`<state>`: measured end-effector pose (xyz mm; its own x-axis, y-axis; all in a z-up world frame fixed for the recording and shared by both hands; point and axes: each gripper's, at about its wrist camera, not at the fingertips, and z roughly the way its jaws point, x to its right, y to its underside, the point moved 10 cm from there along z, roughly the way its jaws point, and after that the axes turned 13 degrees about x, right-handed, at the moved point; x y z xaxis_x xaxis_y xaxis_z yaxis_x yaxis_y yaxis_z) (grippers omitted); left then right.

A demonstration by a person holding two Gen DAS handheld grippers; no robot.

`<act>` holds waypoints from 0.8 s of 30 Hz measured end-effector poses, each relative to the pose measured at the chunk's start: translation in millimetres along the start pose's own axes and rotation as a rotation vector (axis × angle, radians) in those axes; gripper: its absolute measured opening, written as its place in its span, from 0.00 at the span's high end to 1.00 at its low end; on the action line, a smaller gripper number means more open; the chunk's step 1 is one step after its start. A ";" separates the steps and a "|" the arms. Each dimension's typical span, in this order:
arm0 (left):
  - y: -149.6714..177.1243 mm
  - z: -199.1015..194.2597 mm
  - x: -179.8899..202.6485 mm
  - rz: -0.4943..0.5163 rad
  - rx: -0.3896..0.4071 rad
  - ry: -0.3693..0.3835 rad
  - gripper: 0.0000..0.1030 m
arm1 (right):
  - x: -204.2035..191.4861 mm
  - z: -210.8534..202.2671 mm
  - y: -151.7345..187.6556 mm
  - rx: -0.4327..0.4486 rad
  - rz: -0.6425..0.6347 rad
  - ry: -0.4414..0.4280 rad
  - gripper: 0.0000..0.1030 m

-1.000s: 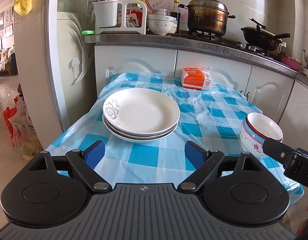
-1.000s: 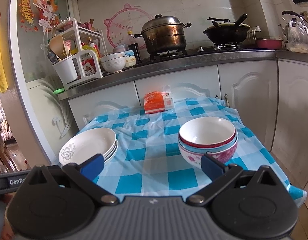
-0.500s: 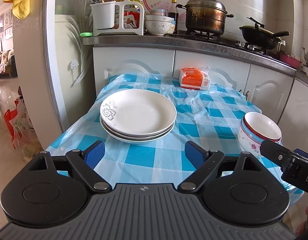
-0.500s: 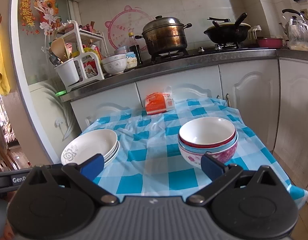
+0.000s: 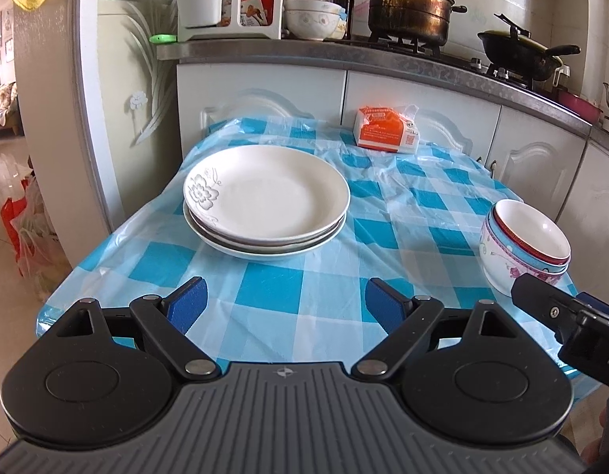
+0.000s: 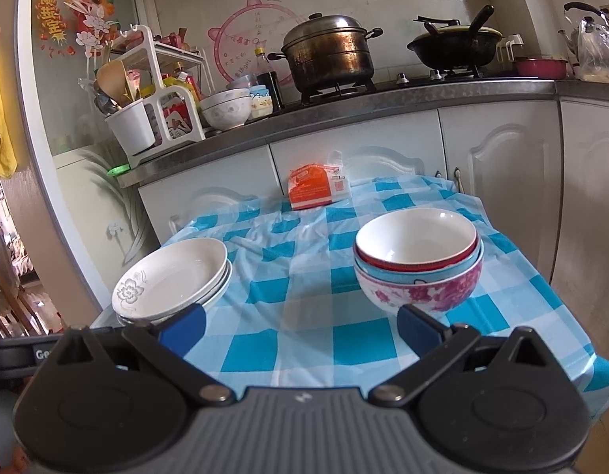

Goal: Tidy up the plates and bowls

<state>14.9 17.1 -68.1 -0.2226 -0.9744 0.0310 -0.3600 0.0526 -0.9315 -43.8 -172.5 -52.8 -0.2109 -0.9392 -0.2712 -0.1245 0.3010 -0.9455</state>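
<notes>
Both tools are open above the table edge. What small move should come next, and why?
Probably nothing more than drawing back: the plates already sit in one stack and the bowls are nested, while the left tool and right tool hold nothing.

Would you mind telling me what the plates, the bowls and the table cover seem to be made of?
Plates: likely glazed ceramic, glossy white with a grey printed flower on the rim.
Bowls: probably glazed ceramic too, with shiny white insides and painted red, blue and pink-flowered outsides.
Table cover: looks like thin plastic sheet, since it shines, wrinkles sharply and looks partly see-through between the blue checks.
</notes>
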 end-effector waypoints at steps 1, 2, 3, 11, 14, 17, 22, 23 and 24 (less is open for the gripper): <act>0.6 1.4 0.3 0.003 -0.001 0.001 0.00 | 0.3 1.9 1.4 -0.004 0.002 -0.002 0.01; 1.5 2.6 1.7 0.004 -0.005 0.002 0.00 | 0.7 3.6 2.4 -0.007 0.004 -0.003 0.01; 2.0 3.9 2.0 0.004 -0.007 0.004 0.00 | 1.3 5.4 3.7 -0.011 0.006 -0.002 0.01; 6.3 10.5 8.6 0.018 -0.014 0.015 0.00 | 5.0 13.5 10.2 -0.031 0.008 0.008 0.01; 7.7 13.0 10.9 0.023 -0.018 0.023 0.00 | 6.8 14.8 11.7 -0.037 0.007 0.015 0.01; 9.0 15.1 12.6 0.028 -0.021 0.028 0.00 | 8.8 15.7 12.3 -0.039 0.007 0.023 0.01; 10.4 16.9 14.5 0.025 -0.016 0.042 0.00 | 9.6 17.8 13.1 -0.038 -0.001 0.030 0.01; 10.3 16.6 14.8 0.023 -0.013 0.043 0.00 | 9.7 18.4 13.4 -0.039 -0.001 0.029 0.01; 9.8 17.1 14.3 0.019 -0.009 0.045 0.00 | 9.9 19.3 13.7 -0.041 -0.003 0.028 0.01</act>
<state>23.7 -0.1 -83.0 -0.2703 -0.9623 0.0301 -0.3639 0.0732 -0.9286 -28.9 -180.8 -71.9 -0.2370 -0.9354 -0.2624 -0.1647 0.3049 -0.9380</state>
